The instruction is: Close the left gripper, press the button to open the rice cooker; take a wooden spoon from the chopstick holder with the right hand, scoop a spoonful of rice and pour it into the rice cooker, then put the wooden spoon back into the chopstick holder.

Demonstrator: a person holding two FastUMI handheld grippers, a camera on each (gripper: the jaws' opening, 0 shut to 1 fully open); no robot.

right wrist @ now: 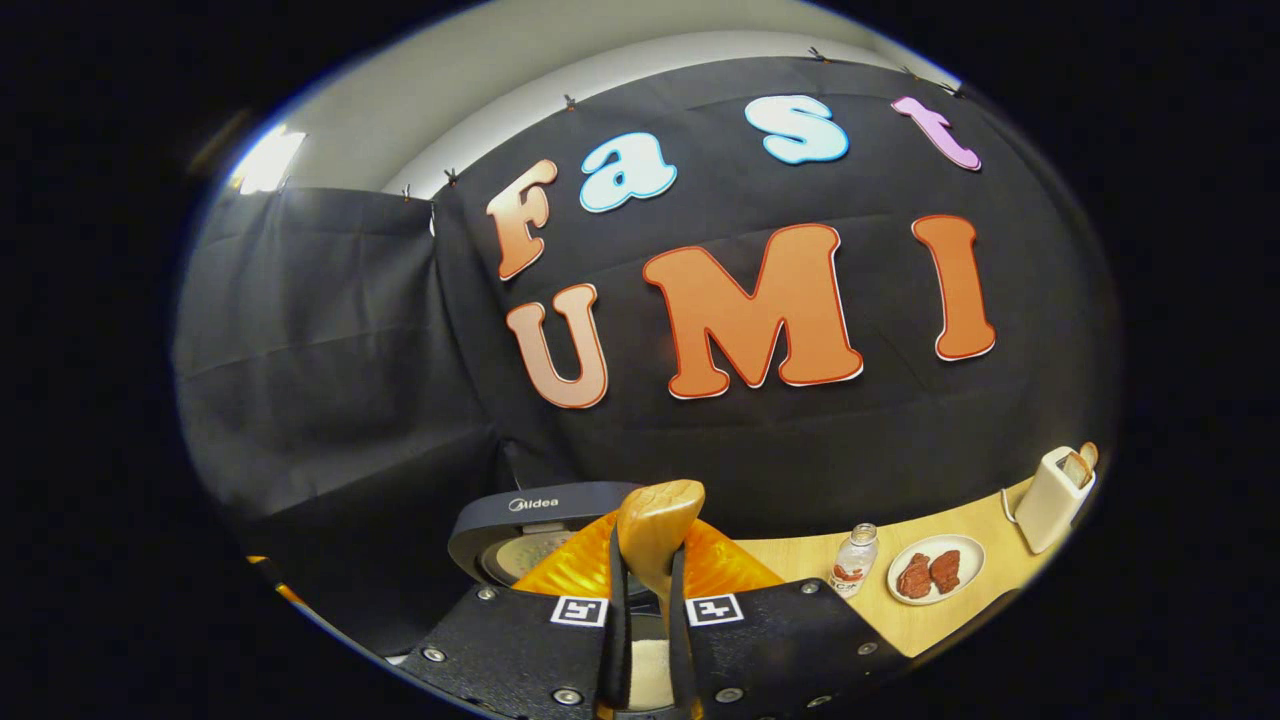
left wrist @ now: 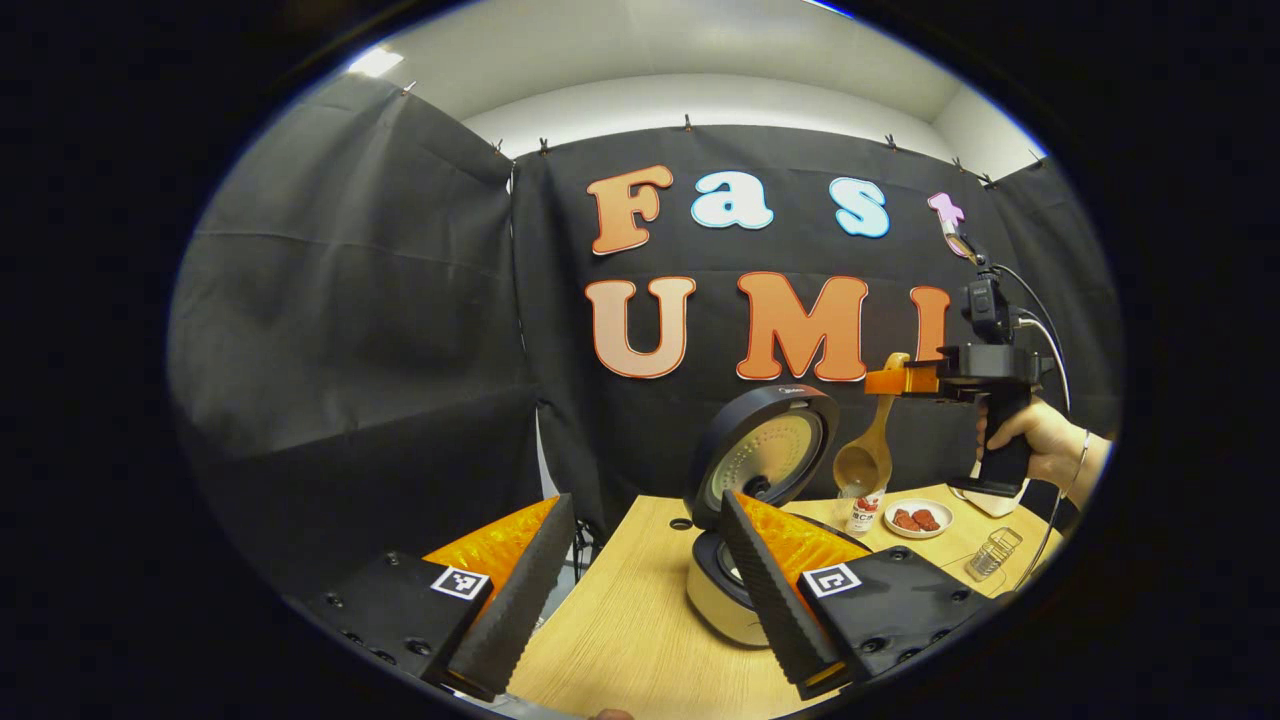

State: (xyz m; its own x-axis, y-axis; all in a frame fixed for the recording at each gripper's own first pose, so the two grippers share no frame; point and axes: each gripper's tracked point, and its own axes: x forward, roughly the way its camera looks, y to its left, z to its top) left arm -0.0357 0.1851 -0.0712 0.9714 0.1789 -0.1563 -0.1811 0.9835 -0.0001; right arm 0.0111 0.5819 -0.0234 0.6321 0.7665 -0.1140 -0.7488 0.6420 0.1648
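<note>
The rice cooker [left wrist: 715, 595] stands open on the wooden table [left wrist: 620, 630], its round lid [left wrist: 765, 455] raised. My left gripper [left wrist: 645, 600] is open in front of it, holding nothing. To the right, a hand holds my right gripper [left wrist: 885, 380] high beside the lid, shut on the handle of the wooden spoon [left wrist: 865, 455], whose bowl hangs down above the table. In the right gripper view, my right gripper [right wrist: 650, 585] clamps the spoon handle [right wrist: 655, 530], with the cooker lid [right wrist: 530, 520] just behind. Something white shows below between the fingers; I cannot tell what it is.
A small bottle [left wrist: 865, 512] and a white plate [left wrist: 918, 518] with red food sit right of the cooker. A small wire holder [left wrist: 995, 552] stands nearer the table's right edge. A white toaster [right wrist: 1050, 495] is at the far right. The black cloth wall is close behind.
</note>
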